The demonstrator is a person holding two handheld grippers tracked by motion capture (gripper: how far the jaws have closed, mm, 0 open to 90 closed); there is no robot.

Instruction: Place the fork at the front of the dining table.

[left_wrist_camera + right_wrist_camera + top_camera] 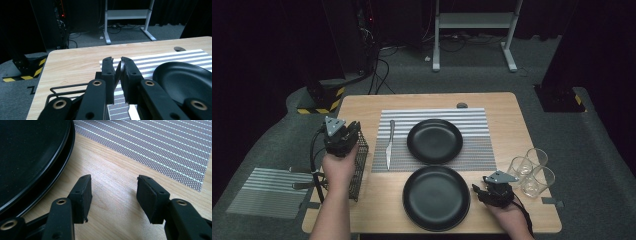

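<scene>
A person worked with two hand-held grippers at a wooden worktop (377, 200) set for a meal. The left gripper (353, 131) hovered over a wire basket (360, 165) at the worktop's left edge, its fingers (108, 72) almost together with nothing visibly clamped between them; a knife (389, 145) lay just beyond on the left edge of a striped placemat (477, 150). The right gripper (477, 190) rested low beside the rim of the near black plate (436, 197), fingers (81, 197) apart over bare wood and gripping nothing. A second black plate (434, 141) sat on the placemat, and three glasses (532, 172) stood clustered near the right edge.
</scene>
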